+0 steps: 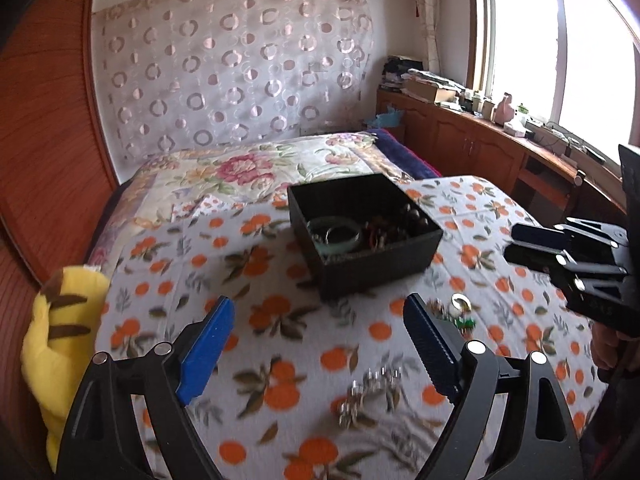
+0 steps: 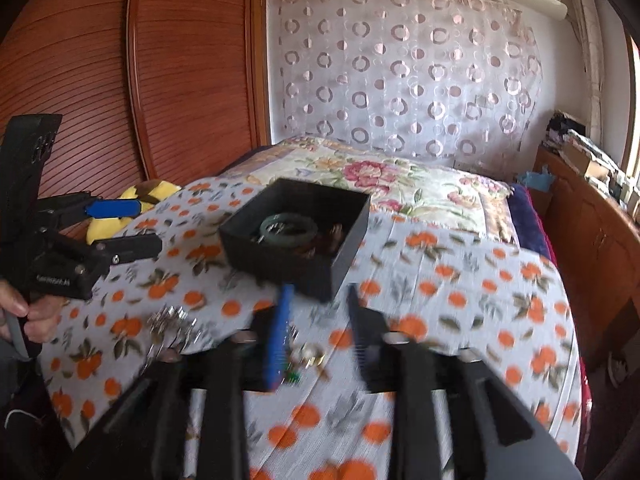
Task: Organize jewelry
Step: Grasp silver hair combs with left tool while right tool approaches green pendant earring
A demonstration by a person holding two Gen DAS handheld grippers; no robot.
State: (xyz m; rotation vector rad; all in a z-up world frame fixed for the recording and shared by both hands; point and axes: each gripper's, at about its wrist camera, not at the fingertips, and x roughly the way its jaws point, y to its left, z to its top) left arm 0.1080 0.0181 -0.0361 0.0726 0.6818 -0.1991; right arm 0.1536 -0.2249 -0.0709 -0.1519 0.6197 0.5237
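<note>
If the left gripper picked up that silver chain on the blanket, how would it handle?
The silver chain looks like loose linked pieces, so it would probably droop and dangle. Lying on the soft blanket, it may snag. The left gripper is open above it.

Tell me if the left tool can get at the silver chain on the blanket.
Probably yes: the left tool is open, and the silver chain lies bare on the blanket between its fingers, nothing covering it.

A home bedroom: a bed [image 1: 280, 216] under an orange-print blanket [image 1: 320, 340] and floral quilt [image 2: 400, 184], wooden wardrobe doors [image 2: 140, 80], a patterned curtain [image 1: 240, 60], and a cluttered windowsill cabinet [image 1: 480, 136].
</note>
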